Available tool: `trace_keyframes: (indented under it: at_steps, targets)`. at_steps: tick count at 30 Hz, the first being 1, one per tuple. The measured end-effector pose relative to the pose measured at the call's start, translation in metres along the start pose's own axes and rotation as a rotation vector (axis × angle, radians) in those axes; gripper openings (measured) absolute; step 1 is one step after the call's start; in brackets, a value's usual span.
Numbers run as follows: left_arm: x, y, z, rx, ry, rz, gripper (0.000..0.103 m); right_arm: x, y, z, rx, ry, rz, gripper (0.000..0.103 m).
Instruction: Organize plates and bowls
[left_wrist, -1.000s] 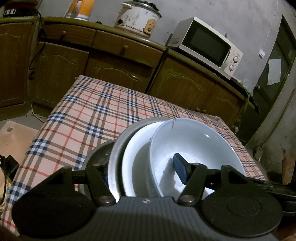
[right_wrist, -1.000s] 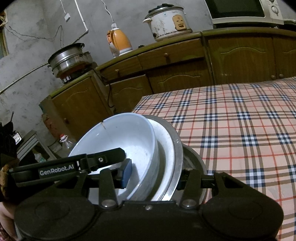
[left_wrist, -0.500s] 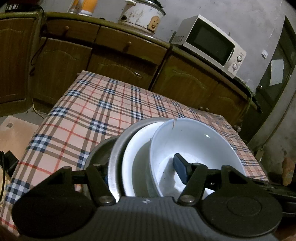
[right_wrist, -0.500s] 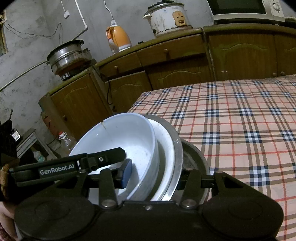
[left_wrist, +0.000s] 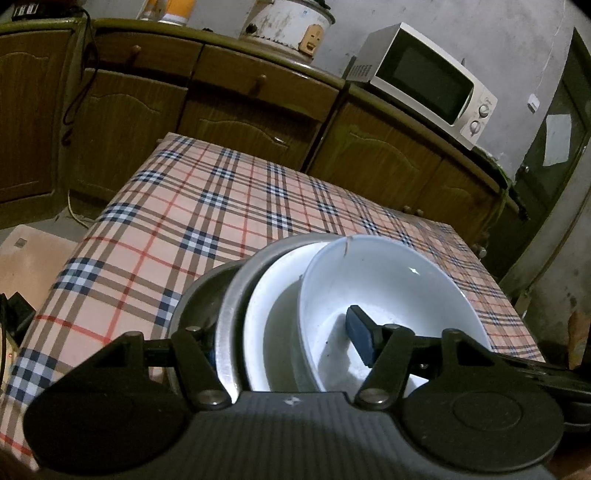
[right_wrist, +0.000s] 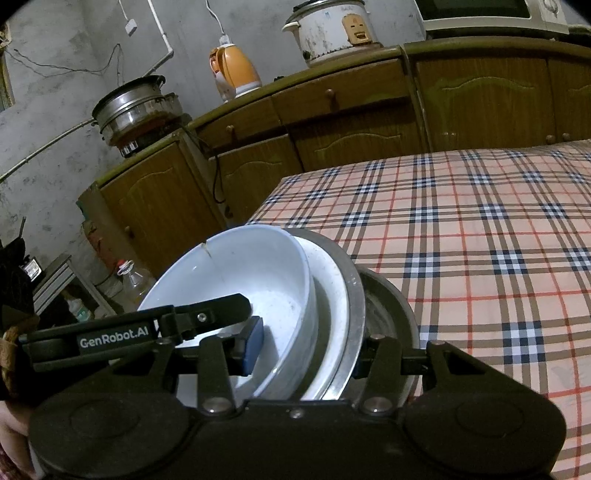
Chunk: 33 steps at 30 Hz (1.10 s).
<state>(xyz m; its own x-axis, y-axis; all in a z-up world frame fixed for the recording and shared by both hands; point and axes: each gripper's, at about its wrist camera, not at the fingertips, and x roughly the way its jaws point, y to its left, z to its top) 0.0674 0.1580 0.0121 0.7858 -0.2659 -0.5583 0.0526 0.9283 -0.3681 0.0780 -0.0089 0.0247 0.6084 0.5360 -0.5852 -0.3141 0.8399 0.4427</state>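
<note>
White bowl (left_wrist: 388, 291) sits nested in a white plate (left_wrist: 273, 325), inside metal dishes (left_wrist: 232, 306). Both grippers, left (left_wrist: 284, 343) and right (right_wrist: 306, 347), apparently pinch that tilted stack over the plaid surface (left_wrist: 207, 206).

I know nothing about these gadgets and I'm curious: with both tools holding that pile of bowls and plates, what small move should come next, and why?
Probably ease the stack forward and set it down on the checked tablecloth. The left gripper and right gripper clamp it from opposite sides, each with one jaw inside the white bowl, and open cloth lies just ahead.
</note>
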Motion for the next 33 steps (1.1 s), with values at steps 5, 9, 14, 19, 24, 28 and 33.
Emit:
trace_keyframes:
  at_steps: [5, 9, 14, 19, 24, 28, 33]
  targets:
    - [0.001, 0.001, -0.001, 0.003, -0.001, 0.004, 0.064, 0.002, -0.001, -0.002, 0.001, 0.000, 0.005, 0.055]
    - [0.003, 0.001, -0.001, 0.005, 0.000, 0.006, 0.064, 0.003, -0.001, -0.002, 0.002, 0.001, 0.005, 0.055]
    - [0.005, 0.002, -0.002, 0.007, 0.010, 0.012, 0.064, 0.005, -0.002, -0.004, 0.005, 0.006, 0.011, 0.055]
    - [0.006, 0.002, -0.003, 0.005, 0.013, 0.013, 0.064, 0.006, -0.003, -0.005, 0.005, 0.006, 0.014, 0.055]
    - [0.009, 0.004, -0.003, 0.001, 0.023, 0.014, 0.064, 0.009, -0.005, -0.006, 0.006, 0.012, 0.015, 0.055]
    - [0.011, 0.005, -0.003, 0.002, 0.028, 0.018, 0.065, 0.012, -0.006, -0.006, 0.010, 0.015, 0.018, 0.055]
    - [0.015, 0.006, -0.003, -0.001, 0.032, 0.018, 0.065, 0.012, -0.007, -0.007, 0.012, 0.016, 0.017, 0.055]
